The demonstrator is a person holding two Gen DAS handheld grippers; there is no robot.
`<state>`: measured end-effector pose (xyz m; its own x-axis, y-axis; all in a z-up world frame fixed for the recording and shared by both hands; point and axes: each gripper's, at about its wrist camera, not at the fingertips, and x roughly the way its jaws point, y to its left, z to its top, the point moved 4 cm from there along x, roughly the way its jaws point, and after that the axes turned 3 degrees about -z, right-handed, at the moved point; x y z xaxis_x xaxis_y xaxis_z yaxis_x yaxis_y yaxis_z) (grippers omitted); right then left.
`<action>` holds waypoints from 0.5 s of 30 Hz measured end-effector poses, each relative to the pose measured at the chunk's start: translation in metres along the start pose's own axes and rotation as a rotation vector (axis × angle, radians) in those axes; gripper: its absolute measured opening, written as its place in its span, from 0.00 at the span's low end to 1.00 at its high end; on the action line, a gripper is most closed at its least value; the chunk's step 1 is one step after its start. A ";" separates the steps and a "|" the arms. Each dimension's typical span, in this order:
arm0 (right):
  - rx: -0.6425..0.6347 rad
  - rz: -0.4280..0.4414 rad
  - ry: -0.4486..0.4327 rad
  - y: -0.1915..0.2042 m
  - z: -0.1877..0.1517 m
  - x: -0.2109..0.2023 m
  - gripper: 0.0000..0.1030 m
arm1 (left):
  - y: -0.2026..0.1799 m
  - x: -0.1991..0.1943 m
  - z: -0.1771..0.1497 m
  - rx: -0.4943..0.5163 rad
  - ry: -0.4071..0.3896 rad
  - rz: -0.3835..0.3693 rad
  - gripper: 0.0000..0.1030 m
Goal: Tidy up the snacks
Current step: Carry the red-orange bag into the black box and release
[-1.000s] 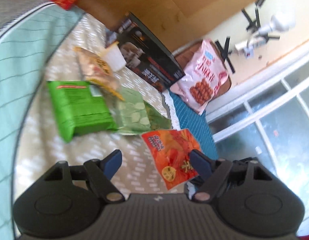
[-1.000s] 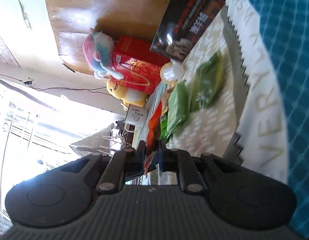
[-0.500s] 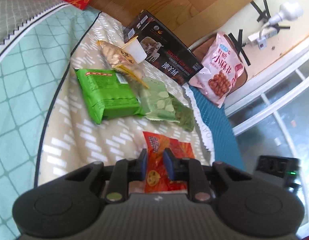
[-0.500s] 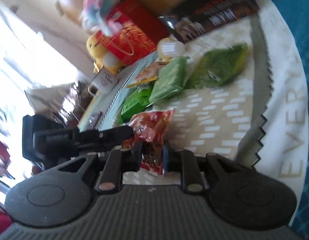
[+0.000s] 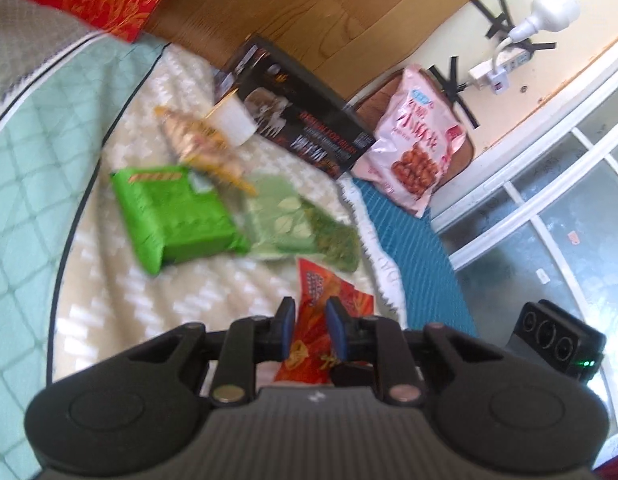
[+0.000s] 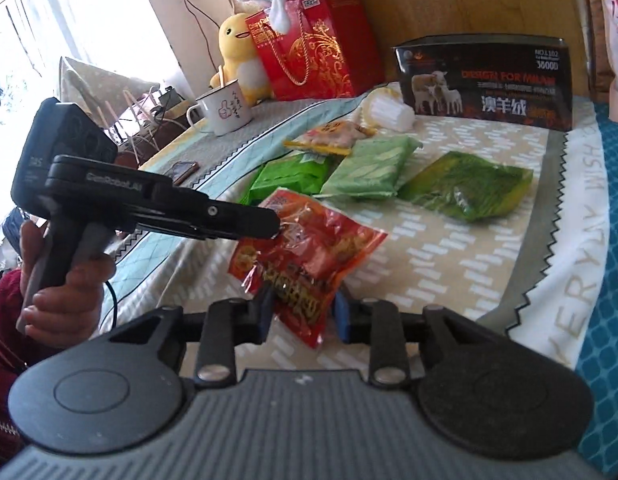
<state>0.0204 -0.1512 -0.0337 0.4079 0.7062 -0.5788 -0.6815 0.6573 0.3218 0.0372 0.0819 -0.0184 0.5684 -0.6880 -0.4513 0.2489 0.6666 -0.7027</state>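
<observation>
A red-orange snack bag (image 6: 309, 248) is held just above the beige patterned cloth (image 6: 429, 248). My left gripper (image 5: 311, 330) is shut on its edge; the bag (image 5: 321, 312) shows between the blue pads. In the right wrist view the left gripper (image 6: 275, 226) pinches the bag's far side. My right gripper (image 6: 303, 314) has its jaws part open around the bag's near end, not pinching it. Behind lie a bright green pack (image 5: 177, 216), a pale green pack (image 5: 281, 216), a dark green bag (image 6: 469, 188) and a yellow snack bag (image 5: 197, 144).
A black box (image 6: 485, 80) stands at the back of the cloth with a white cup (image 6: 389, 112) beside it. A pink bag (image 5: 417, 148) leans at the far right. A red gift bag (image 6: 313, 44), yellow plush (image 6: 239, 56) and mug (image 6: 225, 108) stand behind.
My left gripper closed on the red-orange bag. My right gripper, shut on it before, has opened its jaws and swung level, facing the cloth.
</observation>
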 end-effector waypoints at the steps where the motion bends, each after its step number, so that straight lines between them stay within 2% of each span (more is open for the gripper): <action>1: -0.001 -0.001 -0.010 0.000 0.003 -0.002 0.32 | -0.004 -0.001 0.005 0.014 -0.008 -0.005 0.17; 4: 0.004 0.010 -0.040 -0.003 0.014 -0.006 0.30 | -0.009 0.001 0.019 0.048 -0.022 0.003 0.17; 9: 0.026 -0.009 -0.052 -0.021 0.033 0.005 0.29 | -0.003 0.021 0.050 0.044 -0.018 0.020 0.17; 15: 0.011 -0.048 -0.145 -0.041 0.082 0.006 0.29 | -0.020 0.036 0.110 0.117 -0.091 0.010 0.17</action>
<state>0.1002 -0.1518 0.0106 0.5240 0.7040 -0.4793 -0.6528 0.6935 0.3048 0.1386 0.0753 0.0405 0.6385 -0.6557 -0.4030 0.3296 0.7062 -0.6266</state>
